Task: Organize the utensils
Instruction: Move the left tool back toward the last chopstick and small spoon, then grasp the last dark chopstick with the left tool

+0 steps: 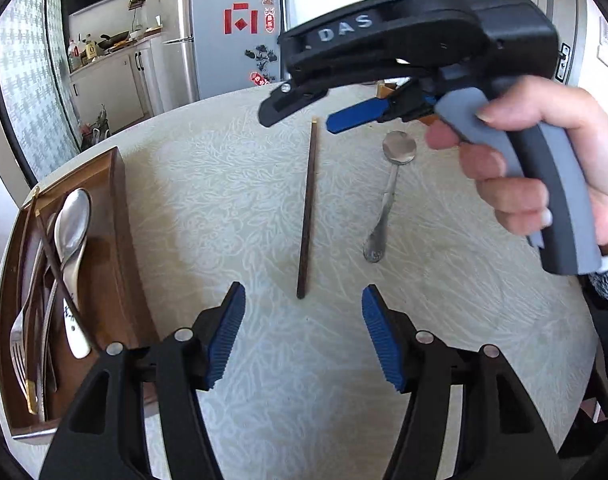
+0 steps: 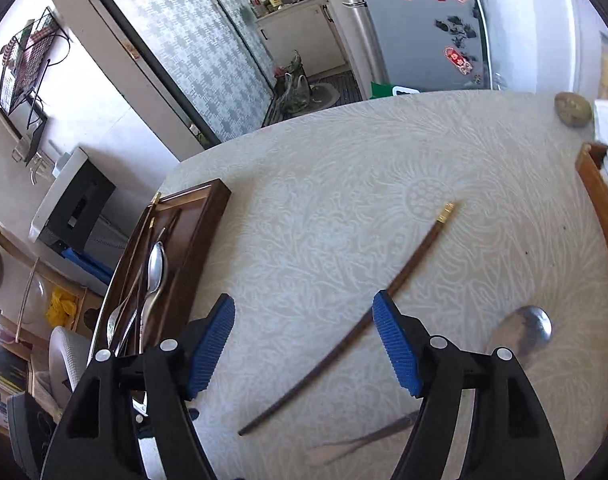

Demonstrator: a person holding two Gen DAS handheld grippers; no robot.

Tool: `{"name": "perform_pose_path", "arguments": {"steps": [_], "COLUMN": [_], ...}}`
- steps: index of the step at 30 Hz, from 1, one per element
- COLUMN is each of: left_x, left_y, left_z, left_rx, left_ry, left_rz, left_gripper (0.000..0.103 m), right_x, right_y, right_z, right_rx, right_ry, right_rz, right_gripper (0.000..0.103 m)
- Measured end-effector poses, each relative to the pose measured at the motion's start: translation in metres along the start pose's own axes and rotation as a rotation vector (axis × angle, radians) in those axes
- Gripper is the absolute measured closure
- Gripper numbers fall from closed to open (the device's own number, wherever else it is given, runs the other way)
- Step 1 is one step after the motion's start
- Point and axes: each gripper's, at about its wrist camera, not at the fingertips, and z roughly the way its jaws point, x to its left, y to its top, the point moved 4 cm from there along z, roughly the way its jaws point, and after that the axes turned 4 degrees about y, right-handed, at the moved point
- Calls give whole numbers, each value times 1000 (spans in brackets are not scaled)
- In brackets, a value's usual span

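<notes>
- Both your grippers are released, nothing between the jaws: left gripper [image 1: 304, 336], right gripper [image 2: 304, 344].
- Chopstick [image 1: 307, 208] lies loose on the table [image 1: 224, 168], right of the tray [image 1: 118, 216]; spoon [image 1: 387, 196] lies just beside it, apart.
- Left wrist view: chopstick's dark tip sits just ahead of your left jaws, centred; its long axis runs straight away, gold cap far.
- Right wrist view: it slants across, partly behind the right finger.
- Judgement: left is better lined up, but you'd need to roll the wrist to close across the stick.
</notes>
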Motion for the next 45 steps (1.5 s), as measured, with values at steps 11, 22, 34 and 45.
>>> {"name": "perform_pose_path", "arguments": {"steps": [11, 22, 34, 45], "left_x": [9, 1, -10, -6], "left_y": [5, 9, 11, 20], "left_z": [22, 23, 23, 4], "left_rx": [66, 55, 37, -34], "left_ry": [42, 40, -15, -8], "left_rz": [-22, 11, 47, -3], "left_gripper": [39, 44, 98, 98], "right_x": [-32, -31, -28, -42], "right_y": [-23, -32, -41, -35], "right_z": [1, -2, 8, 1], "right_rx": [-15, -14, 42, 15], "right_ry": [-18, -171, -184, -94], "right_rz": [49, -67, -96, 23], "right_gripper": [30, 21, 15, 15]}}
